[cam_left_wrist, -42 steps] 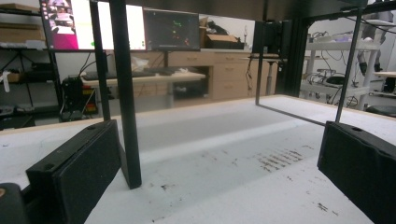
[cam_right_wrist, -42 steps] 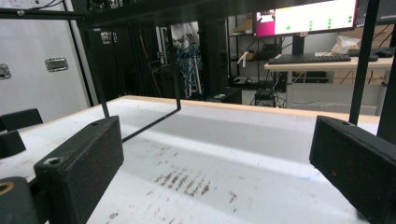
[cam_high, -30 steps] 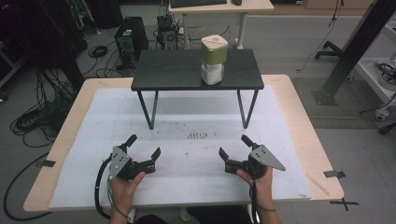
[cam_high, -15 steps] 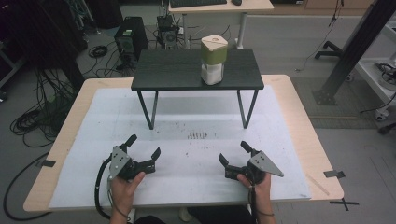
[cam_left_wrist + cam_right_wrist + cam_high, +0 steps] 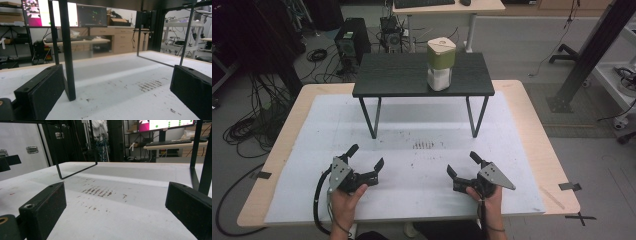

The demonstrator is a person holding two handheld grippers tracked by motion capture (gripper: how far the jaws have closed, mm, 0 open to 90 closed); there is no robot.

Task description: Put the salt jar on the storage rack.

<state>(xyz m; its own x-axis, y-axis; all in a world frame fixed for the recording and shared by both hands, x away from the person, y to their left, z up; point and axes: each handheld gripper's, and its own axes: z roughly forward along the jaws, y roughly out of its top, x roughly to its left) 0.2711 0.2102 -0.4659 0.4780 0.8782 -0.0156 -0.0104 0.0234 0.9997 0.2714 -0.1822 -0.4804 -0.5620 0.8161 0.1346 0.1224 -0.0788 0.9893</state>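
My left gripper (image 5: 367,156) rests low over the white mat (image 5: 422,170) near the front left, held in a hand, jaws wide open with nothing between them. My right gripper (image 5: 462,163) sits at the front right, also open and empty. A green-and-white carton (image 5: 441,65) stands upright on the small black table (image 5: 402,80) at the back, far from both grippers. In the left gripper view the left gripper (image 5: 117,97) faces a black table leg (image 5: 67,50). In the right gripper view the right gripper (image 5: 115,215) looks over dark smudges (image 5: 97,191) on the mat.
The black table's thin legs (image 5: 368,117) stand on the mat ahead of both grippers. The wooden tabletop edge (image 5: 539,130) frames the mat. Cables (image 5: 247,125) and a computer tower (image 5: 349,42) lie on the floor beyond, with a desk (image 5: 447,7) at the back.
The right gripper has drawn back slightly toward the near edge. The left gripper has barely moved. Both stay open.
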